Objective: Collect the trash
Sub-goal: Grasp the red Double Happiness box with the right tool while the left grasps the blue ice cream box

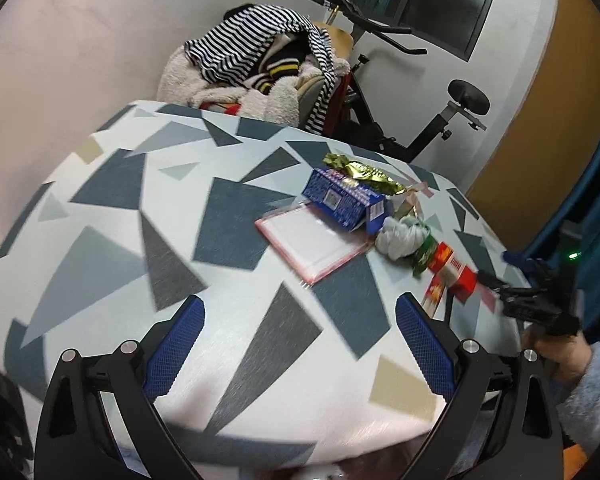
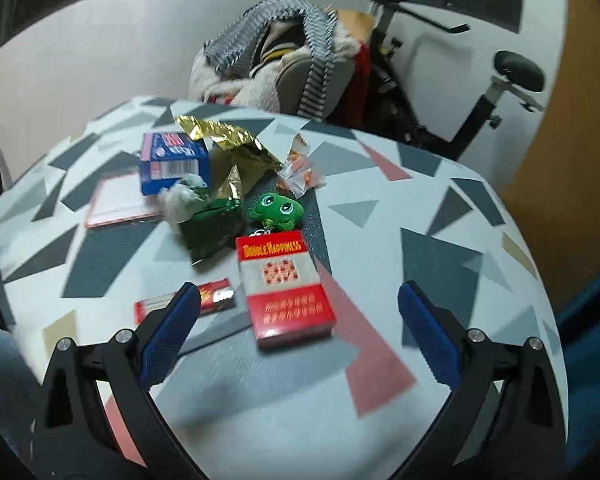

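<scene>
Trash lies in a cluster on the patterned table [image 1: 112, 184] [image 2: 440, 280]. A red cigarette pack [image 2: 286, 288] [image 1: 454, 270] lies just ahead of my right gripper [image 2: 300, 320], which is open and empty. A small red wrapper [image 2: 216, 298] sits beside its left finger. Behind lie a green foil packet [image 2: 214, 226], a crumpled white tissue [image 2: 178, 200] [image 1: 400, 236], a gold foil bag [image 2: 236, 156] [image 1: 364, 174], a blue box [image 2: 174, 164] [image 1: 346, 200] and a clear packet [image 2: 302, 168]. My left gripper [image 1: 300, 332] is open over bare table, left of the pile.
A green frog toy [image 2: 276, 210] sits among the trash. A flat pink-edged pouch [image 1: 312, 240] lies under the blue box. Behind the table stand a chair heaped with clothes [image 1: 256, 60] and an exercise bike [image 1: 440, 120]. A hand [image 1: 560, 356] holds the right gripper.
</scene>
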